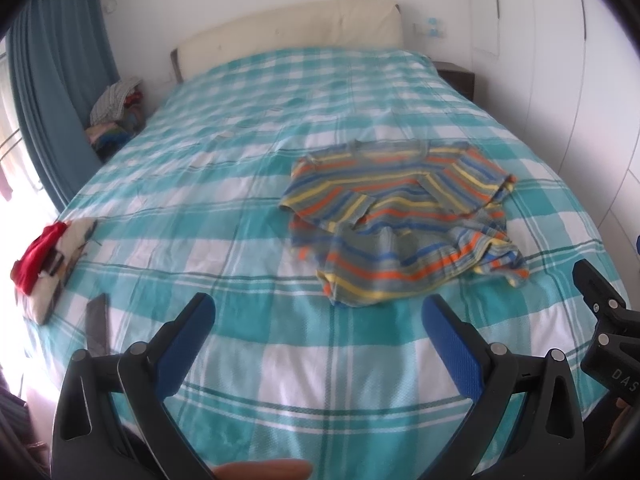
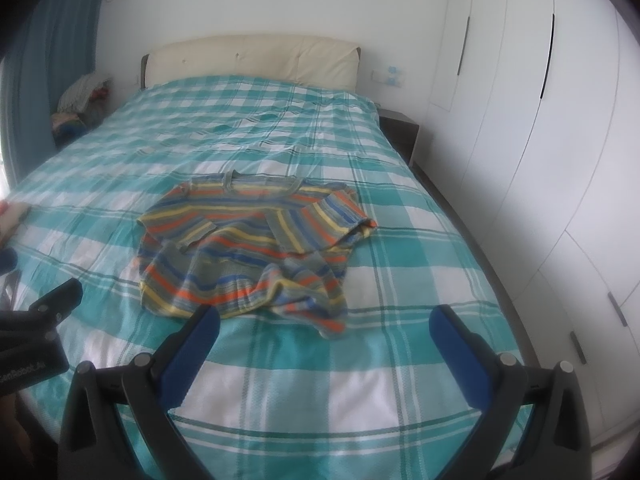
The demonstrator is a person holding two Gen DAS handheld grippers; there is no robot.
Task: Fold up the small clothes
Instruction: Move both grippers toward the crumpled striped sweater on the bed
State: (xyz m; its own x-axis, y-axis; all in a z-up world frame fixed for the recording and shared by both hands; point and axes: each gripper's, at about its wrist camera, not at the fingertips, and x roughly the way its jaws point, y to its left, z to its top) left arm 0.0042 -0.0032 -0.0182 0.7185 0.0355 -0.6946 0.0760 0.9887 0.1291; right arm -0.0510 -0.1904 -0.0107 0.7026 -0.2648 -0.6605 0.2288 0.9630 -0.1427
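A small striped shirt [image 1: 400, 216], orange, blue, yellow and grey, lies rumpled on the teal checked bedspread [image 1: 248, 216], sleeves folded across its front. It also shows in the right wrist view [image 2: 248, 248]. My left gripper [image 1: 318, 316] is open and empty, just short of the shirt's near hem and to its left. My right gripper [image 2: 324, 324] is open and empty, just short of the hem's right corner. The right gripper's body shows at the right edge of the left wrist view [image 1: 604, 308]. The left gripper's body shows at the left edge of the right wrist view [image 2: 44, 320].
A red and white bundle of clothes [image 1: 48, 260] lies at the bed's left edge, a dark flat object [image 1: 97, 324] near it. A clothes pile [image 1: 116, 116] sits beside the blue curtain [image 1: 52, 80]. A cream headboard [image 1: 292, 28], a nightstand [image 2: 400, 132] and white wardrobes [image 2: 540, 120] stand around.
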